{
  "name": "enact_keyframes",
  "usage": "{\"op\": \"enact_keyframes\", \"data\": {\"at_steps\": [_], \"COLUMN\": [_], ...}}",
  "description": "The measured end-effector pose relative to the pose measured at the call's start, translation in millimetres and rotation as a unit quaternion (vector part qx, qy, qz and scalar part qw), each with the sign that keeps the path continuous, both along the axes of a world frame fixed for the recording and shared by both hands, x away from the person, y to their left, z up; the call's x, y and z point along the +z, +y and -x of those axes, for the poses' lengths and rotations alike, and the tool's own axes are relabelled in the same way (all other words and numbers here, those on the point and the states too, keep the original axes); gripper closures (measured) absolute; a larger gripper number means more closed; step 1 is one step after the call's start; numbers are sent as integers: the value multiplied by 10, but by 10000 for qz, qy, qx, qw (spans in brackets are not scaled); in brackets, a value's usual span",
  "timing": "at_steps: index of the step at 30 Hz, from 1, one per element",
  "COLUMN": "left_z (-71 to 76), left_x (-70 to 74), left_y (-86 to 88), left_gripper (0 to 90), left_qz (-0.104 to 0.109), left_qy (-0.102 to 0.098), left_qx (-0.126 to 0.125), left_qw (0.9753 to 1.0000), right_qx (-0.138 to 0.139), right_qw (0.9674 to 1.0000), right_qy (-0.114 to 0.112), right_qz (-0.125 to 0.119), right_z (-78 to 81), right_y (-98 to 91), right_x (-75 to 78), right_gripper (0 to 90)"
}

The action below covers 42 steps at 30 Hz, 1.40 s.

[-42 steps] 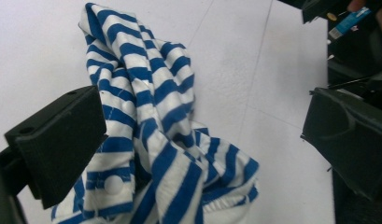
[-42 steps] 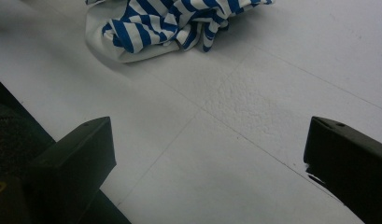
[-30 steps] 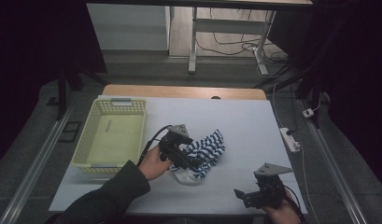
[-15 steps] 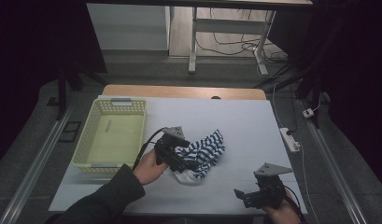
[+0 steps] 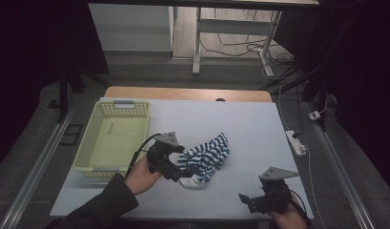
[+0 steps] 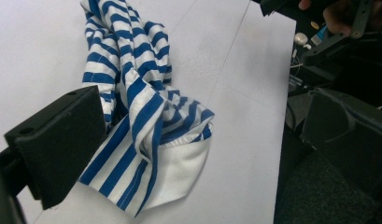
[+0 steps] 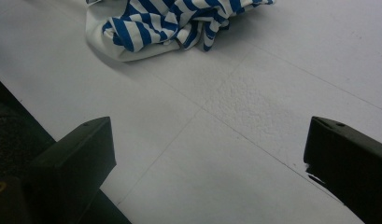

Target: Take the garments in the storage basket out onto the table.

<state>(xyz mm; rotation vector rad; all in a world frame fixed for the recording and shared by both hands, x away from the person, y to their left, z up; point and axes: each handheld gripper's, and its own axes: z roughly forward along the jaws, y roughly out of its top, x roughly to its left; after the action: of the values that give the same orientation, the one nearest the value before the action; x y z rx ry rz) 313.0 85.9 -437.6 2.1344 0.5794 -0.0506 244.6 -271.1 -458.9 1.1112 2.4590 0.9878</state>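
Your left gripper [image 5: 176, 168], jaws wide apart, sits at the striped cloth [image 5: 204, 159] in the frame's centre, your right gripper [image 5: 252, 202] waits open at lower right, so closing now may catch only one loose fold.

The cloth [image 5: 204, 160] lies on the bench [image 5: 250, 124], near its middle. The basket [image 5: 112, 140] stands left of the cloth, well apart. The left claw [image 5: 183, 171] sits at the cloth's left edge. The right claw [image 5: 247, 200] is right of the cloth, nearer the person.
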Motion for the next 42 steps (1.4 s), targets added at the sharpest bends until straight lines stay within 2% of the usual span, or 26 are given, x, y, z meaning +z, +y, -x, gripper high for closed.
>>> {"op": "enact_keyframes", "data": {"at_steps": [16,20,27,29,34,42], "left_z": [232,296,383,413,508,660], "left_x": [36,34,1,-3,6,-24], "left_y": [236,319,484,528,626,859], "left_gripper": [0,0,0,0,0,0], "left_qz": [322,438,551,565,458,494], "left_qy": [-148,-222,-162,-169,-336,-344], "left_qx": [196,348,517,562,676,945], "left_qw": [9992,9982,9970,9967,9961,9937], "right_qx": [28,47,63,67,77,78], "right_qw": [10000,10000,10000,10000,10000,10000], "right_qy": [10,14,20,21,16,12], "right_qz": [20,32,43,44,53,60], "right_z": [3,3,3,3,3,3], "right_y": [9,10,13,14,16,20], "right_x": [-2,-2,-3,-3,-4,-6], "right_gripper": [15,15,16,16,16,16]}}
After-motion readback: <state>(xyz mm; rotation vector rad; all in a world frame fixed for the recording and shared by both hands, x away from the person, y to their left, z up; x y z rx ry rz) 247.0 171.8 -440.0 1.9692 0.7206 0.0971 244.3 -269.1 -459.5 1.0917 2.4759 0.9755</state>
